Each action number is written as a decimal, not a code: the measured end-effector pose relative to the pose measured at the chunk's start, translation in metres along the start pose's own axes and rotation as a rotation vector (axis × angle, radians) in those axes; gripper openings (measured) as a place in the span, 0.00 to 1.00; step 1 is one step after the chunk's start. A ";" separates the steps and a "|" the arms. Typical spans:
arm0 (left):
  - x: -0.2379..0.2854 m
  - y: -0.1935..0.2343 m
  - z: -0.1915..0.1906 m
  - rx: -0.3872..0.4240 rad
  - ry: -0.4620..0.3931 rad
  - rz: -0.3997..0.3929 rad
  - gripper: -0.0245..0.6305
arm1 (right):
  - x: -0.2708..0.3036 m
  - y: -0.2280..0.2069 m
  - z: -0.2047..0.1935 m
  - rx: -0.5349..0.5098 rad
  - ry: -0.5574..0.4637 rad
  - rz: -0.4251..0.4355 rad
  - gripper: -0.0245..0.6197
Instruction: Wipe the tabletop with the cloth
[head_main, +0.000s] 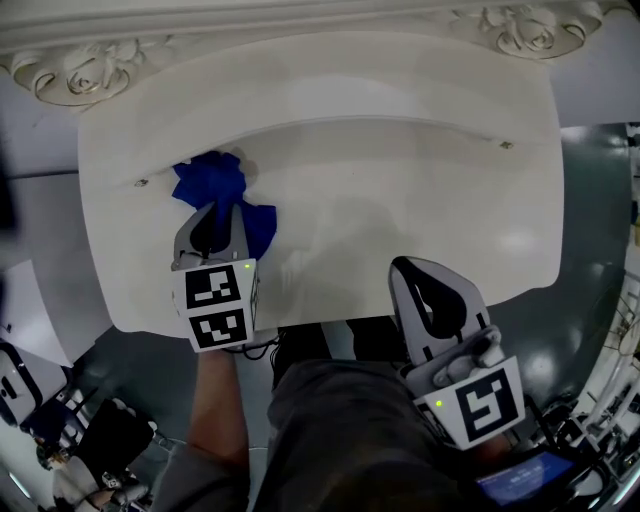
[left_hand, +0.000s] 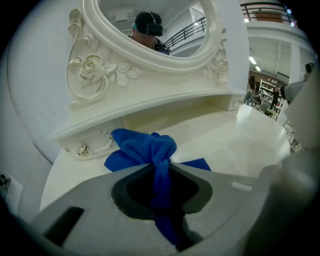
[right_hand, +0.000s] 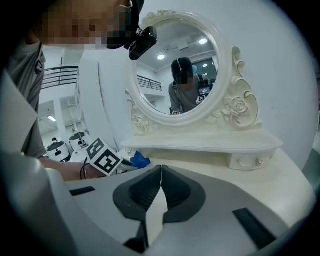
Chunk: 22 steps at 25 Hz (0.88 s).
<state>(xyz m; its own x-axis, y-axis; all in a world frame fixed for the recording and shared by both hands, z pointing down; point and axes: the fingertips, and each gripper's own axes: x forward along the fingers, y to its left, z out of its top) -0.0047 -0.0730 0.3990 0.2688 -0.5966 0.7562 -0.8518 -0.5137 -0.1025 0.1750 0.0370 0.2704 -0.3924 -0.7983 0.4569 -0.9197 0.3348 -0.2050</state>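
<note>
A blue cloth (head_main: 212, 184) lies bunched on the left part of the white tabletop (head_main: 400, 200), close under the raised back shelf. My left gripper (head_main: 213, 212) is shut on the cloth, whose folds (left_hand: 145, 147) spill out ahead of the jaws in the left gripper view. A strip of cloth runs back between the jaws. My right gripper (head_main: 405, 268) hovers over the table's front edge at the right, shut with nothing in it; its jaws meet in the right gripper view (right_hand: 161, 167). From there the cloth (right_hand: 140, 160) shows small, beside the left gripper's marker cube (right_hand: 104, 157).
An ornate oval mirror (right_hand: 175, 70) stands on the carved back shelf (head_main: 300, 40). Small drawers with knobs (left_hand: 82, 149) sit under the shelf at both ends. Grey floor and machinery (head_main: 60, 440) surround the table. The person's trousers (head_main: 350, 430) are at the front edge.
</note>
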 end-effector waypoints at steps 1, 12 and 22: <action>0.001 -0.006 0.002 0.002 -0.002 -0.005 0.15 | -0.005 -0.004 -0.002 0.002 0.004 -0.005 0.06; 0.011 -0.076 0.022 0.016 -0.039 -0.060 0.15 | -0.050 -0.038 -0.005 -0.023 -0.054 -0.042 0.06; 0.003 -0.148 0.026 0.012 -0.064 -0.117 0.15 | -0.088 -0.057 -0.019 -0.052 -0.034 -0.022 0.06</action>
<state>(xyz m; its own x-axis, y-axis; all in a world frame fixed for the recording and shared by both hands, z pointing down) 0.1341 -0.0148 0.3993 0.3948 -0.5699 0.7207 -0.8075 -0.5894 -0.0238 0.2618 0.0977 0.2582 -0.3719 -0.8222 0.4309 -0.9280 0.3414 -0.1494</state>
